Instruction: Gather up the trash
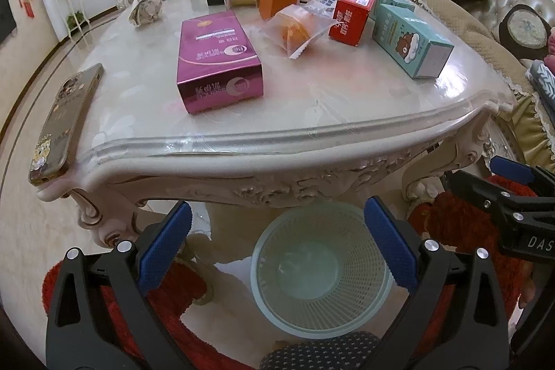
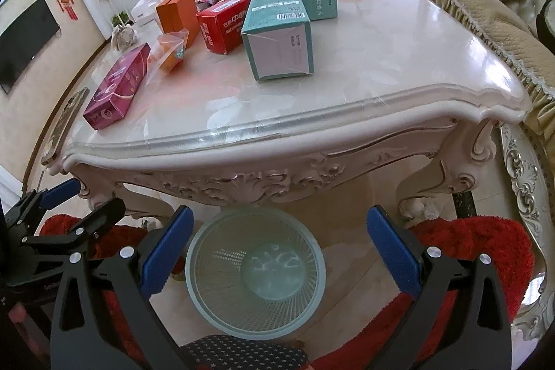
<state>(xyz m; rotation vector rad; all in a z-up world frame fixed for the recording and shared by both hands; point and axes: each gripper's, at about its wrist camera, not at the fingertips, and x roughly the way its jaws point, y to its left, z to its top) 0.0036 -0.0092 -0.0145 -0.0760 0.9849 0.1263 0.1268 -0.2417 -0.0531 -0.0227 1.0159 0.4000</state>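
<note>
We find left tongs (image 1: 277, 252) and right tongs (image 2: 279, 248) both spread apart, holding nothing | mesh bin (image 2: 255, 273) sits below both, beneath the surface (image 2: 399, 58) edge, ready to catch | trash: boxes beyond, purple box (image 1: 218, 61) ahead of left, teal box (image 2: 279, 37) ahead of right | nothing collected yet.

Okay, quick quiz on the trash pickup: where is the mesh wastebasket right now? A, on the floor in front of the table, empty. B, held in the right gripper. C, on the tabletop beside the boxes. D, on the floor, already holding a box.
A: the mesh wastebasket stands on the floor below the table edge, and its bottom shows bare in both views.
</note>
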